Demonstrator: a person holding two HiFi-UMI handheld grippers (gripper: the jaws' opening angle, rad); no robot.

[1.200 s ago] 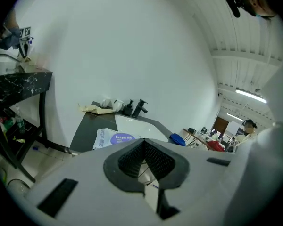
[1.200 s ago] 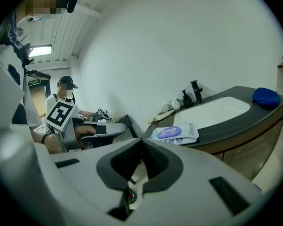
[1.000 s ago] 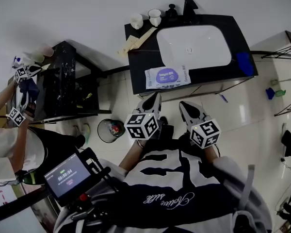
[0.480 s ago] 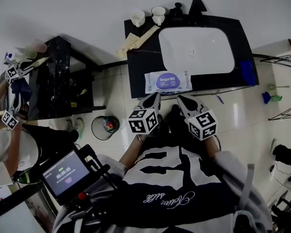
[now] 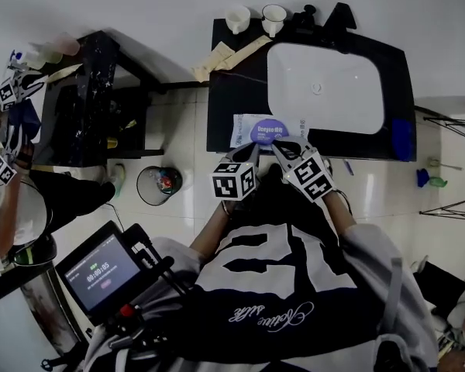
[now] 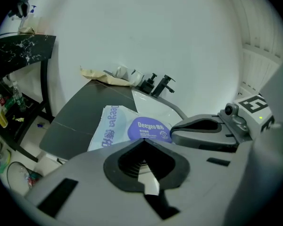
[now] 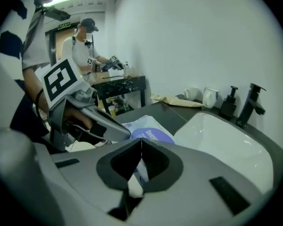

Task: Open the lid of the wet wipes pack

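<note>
1. Two tools are side by side at the front edge of the black surface [image 5: 232, 84], both aimed at the wet wipes pack [image 5: 252, 129].
2. Left tool [image 5: 250, 152]: jaws pressed together with nothing between them, the tips just short of the pack's near edge.
3. Right tool [image 5: 283, 145]: jaws also together and empty, the tip right by the purple lid [image 5: 270, 132]; I cannot tell if it is touching.
4. The pack lies flat with its lid down, just left of the white sink [image 5: 325, 87].
</note>
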